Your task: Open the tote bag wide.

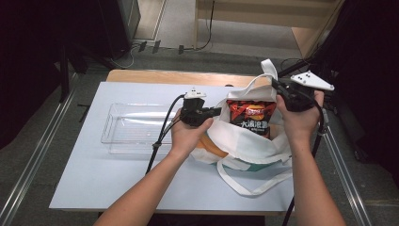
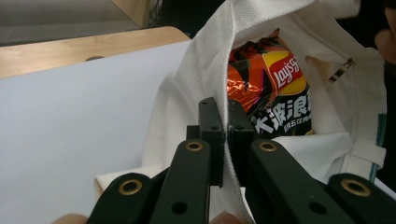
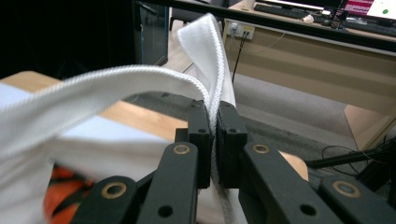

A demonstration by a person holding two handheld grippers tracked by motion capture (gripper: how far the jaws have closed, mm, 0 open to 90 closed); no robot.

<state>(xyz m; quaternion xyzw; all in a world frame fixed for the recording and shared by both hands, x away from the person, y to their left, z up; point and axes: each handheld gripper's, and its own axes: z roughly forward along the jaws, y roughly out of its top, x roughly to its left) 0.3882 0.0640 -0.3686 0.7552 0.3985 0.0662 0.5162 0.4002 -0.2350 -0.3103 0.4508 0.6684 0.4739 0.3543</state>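
A white canvas tote bag (image 1: 244, 143) lies on the table with its mouth held apart. Inside it stands a red and black chip bag (image 1: 251, 115), also seen as the chip bag (image 2: 273, 88) past the left jaws. My left gripper (image 1: 217, 112) is shut on the bag's left rim (image 2: 205, 70); the cloth runs pinched between its jaws. My right gripper (image 1: 276, 84) is raised at the bag's far right and shut on a white handle strap (image 3: 140, 79), which loops up over the jaws. In the right gripper view an orange corner of the chip bag (image 3: 60, 205) peeks low left.
A clear plastic tray (image 1: 136, 127) sits on the white tabletop (image 1: 117, 174) left of the bag. The second strap (image 1: 249, 186) trails toward the front edge. A wooden table edge (image 1: 179, 76) runs behind, with cables on the floor beyond it.
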